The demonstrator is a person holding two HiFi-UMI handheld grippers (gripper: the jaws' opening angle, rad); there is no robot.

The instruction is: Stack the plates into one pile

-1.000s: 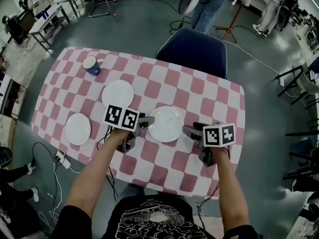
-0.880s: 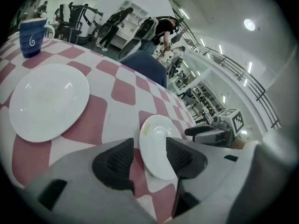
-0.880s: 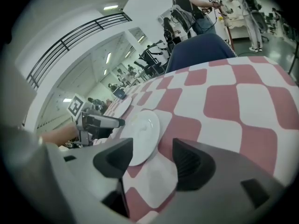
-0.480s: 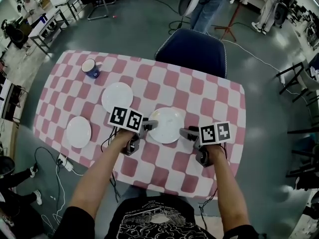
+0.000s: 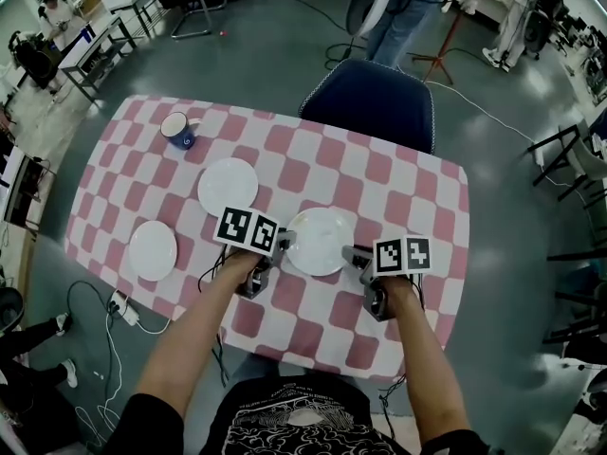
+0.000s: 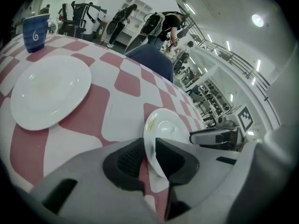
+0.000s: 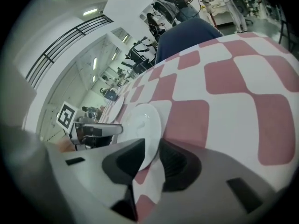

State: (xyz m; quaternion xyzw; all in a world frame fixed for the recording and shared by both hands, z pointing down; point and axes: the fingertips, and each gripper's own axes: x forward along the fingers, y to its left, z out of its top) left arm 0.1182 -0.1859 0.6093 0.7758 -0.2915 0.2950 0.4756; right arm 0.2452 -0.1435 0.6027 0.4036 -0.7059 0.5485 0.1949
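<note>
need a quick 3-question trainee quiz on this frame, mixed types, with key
1. Multiple choice: how many white plates lie on the checked table? A) two B) three C) four
2. True or false: the left hand-held gripper and the right hand-held gripper grip opposite rims of one plate, the middle plate.
3. Short answer: is any plate stacked on another yet?

Key
1. B
2. True. Both pairs of jaws have just been closing and now pinch its rim.
3. No. The middle plate, the back plate and the left plate all lie apart.
</note>
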